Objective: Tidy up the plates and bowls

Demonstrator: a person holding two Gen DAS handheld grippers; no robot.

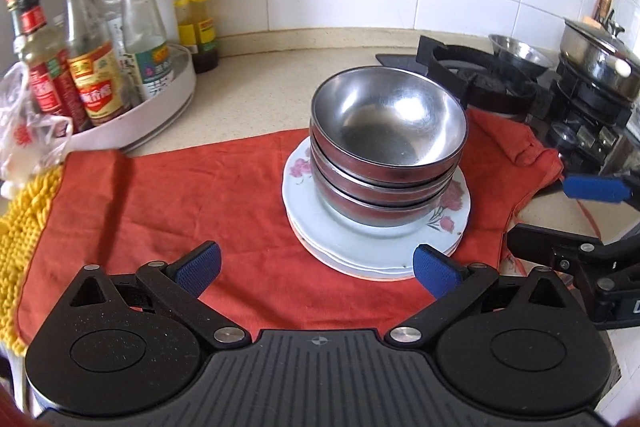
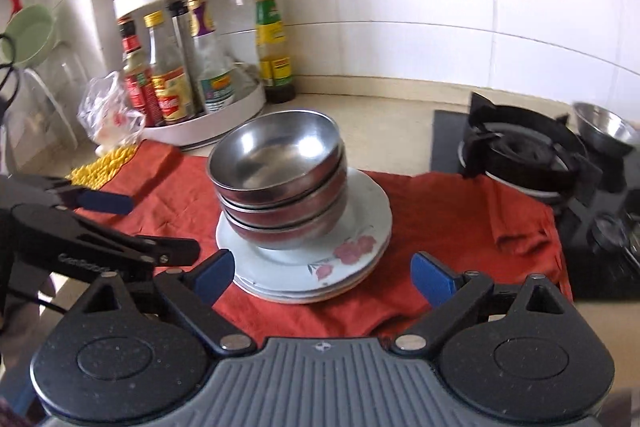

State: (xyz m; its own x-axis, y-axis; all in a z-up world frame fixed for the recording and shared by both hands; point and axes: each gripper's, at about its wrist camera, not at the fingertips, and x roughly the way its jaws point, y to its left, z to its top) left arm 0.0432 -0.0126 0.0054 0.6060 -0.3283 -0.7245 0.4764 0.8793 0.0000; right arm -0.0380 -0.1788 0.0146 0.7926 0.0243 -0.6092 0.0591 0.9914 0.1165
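Three steel bowls (image 1: 386, 147) are nested in a stack on a pile of white flowered plates (image 1: 444, 235), on a red cloth (image 1: 168, 203). The same bowls (image 2: 280, 183) and plates (image 2: 360, 227) show in the right wrist view. My left gripper (image 1: 318, 269) is open and empty, just short of the plates' near edge. My right gripper (image 2: 322, 273) is open and empty, its fingers either side of the plates' near rim. Each gripper shows at the edge of the other's view: the right (image 1: 592, 189), the left (image 2: 104, 203).
A white two-tier turntable (image 1: 160, 115) with sauce bottles stands at the back left, with a plastic bag (image 1: 28, 135) and a yellow mat (image 1: 24, 219) beside it. A gas stove (image 1: 480, 79) with a steel bowl (image 1: 520, 53) and a lidded pot (image 1: 600, 59) is at the right.
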